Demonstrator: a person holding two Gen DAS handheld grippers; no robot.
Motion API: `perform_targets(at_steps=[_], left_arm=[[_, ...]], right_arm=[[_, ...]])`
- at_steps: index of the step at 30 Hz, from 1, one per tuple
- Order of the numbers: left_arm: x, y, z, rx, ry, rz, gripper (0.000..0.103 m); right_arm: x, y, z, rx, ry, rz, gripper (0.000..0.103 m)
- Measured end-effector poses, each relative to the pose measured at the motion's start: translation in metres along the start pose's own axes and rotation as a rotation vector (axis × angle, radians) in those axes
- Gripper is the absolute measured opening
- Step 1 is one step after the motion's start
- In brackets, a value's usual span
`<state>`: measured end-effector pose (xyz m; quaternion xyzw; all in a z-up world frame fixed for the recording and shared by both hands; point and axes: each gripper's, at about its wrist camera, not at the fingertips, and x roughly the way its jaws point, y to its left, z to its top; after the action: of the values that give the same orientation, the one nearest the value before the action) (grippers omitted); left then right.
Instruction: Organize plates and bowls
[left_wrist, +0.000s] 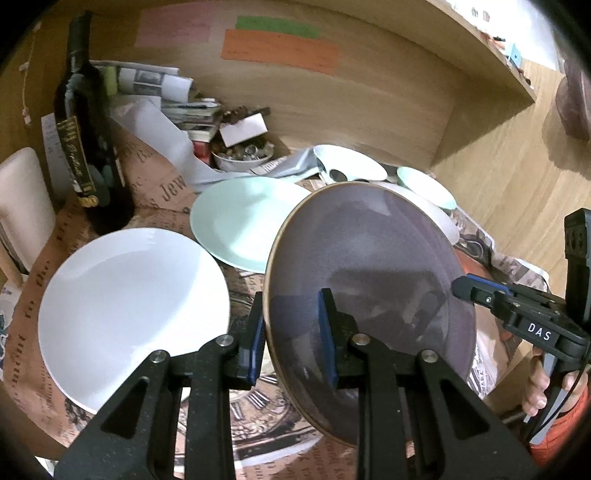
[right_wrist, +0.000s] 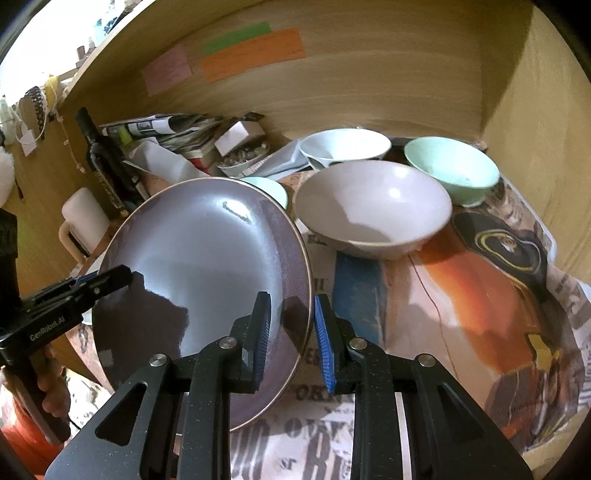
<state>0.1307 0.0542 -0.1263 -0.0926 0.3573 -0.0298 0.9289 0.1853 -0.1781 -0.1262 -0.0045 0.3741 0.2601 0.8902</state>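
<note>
While both grippers clamp purple plate (left_wrist: 369, 280) rims (opposite) — airborne, tilted.

Grey-purple plate (left_wrist: 369, 266) w/ thin brown rim: tilted, lifted off the printed paper cover. White plate (left_wrist: 133, 310) flat, front left. Mint plate (left_wrist: 240, 218) flat behind it, partly hidden by grey plate. Pale pink bowl (right_wrist: 373, 206) upright, centre; white bowl (right_wrist: 345, 146) and mint bowl (right_wrist: 450, 166) upright behind it.
</note>
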Motion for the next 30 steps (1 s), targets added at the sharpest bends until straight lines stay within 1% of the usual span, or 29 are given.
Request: perform_targets(at_steps=[10,18,30], left_arm=[[0.017,-0.018,-0.012,0.024,0.051,-0.018,0.028],[0.035,-0.026,-0.021,0.032,0.099,-0.02,0.029],[0.054,-0.028,-0.02,0.021,0.13,-0.025,0.032]], right_arm=[[-0.002,-0.022,-0.018,0.038,0.029,-0.018,0.022],[0.006,-0.034,-0.03,0.065,0.058,-0.029,0.022],[0.011,-0.04,-0.032,0.055,0.078,-0.038,0.022]])
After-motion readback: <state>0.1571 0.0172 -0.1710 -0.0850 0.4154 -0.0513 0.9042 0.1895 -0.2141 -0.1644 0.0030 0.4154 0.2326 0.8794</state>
